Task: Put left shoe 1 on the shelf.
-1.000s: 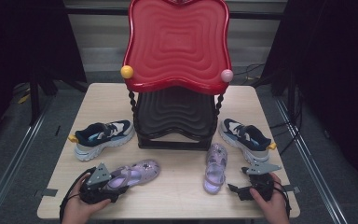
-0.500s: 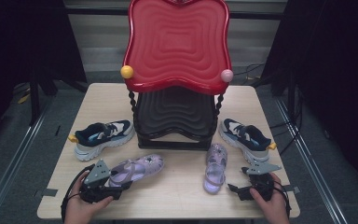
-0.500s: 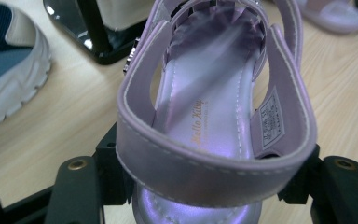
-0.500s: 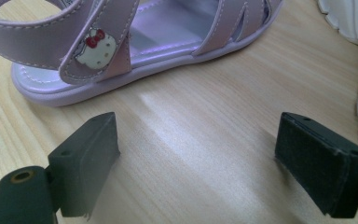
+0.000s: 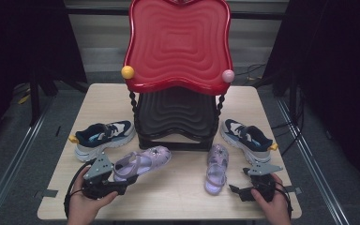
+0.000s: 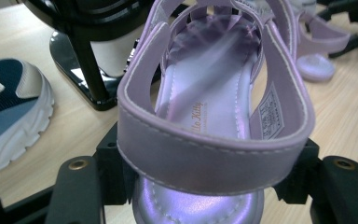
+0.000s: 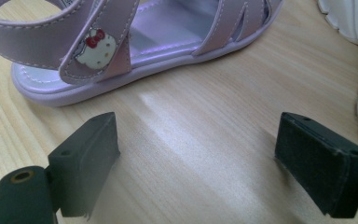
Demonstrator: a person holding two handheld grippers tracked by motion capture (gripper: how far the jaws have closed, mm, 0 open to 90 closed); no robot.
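Note:
My left gripper [image 5: 121, 182] [image 6: 205, 171] is shut on the heel of a purple sandal [image 5: 143, 161] [image 6: 214, 107] and holds it off the table at the front left, with its toe pointing toward the shoe rack [image 5: 176, 115]. A matching purple sandal [image 5: 214, 168] [image 7: 121, 51] lies flat at the front right. My right gripper [image 5: 236, 192] [image 7: 205, 154] rests open just right of that sandal's heel, with only bare wood between its jaws.
The rack has a red top tier [image 5: 178, 44] and a black lower tier; its black base [image 6: 81, 60] is close ahead of the held sandal. A navy and white sneaker [image 5: 104, 138] [image 6: 9, 107] lies left of the rack, its mate [image 5: 248, 139] on the right.
The left gripper has risen with the purple sandal, carrying it a little toward the rack. The right gripper and the other shoes have stayed put.

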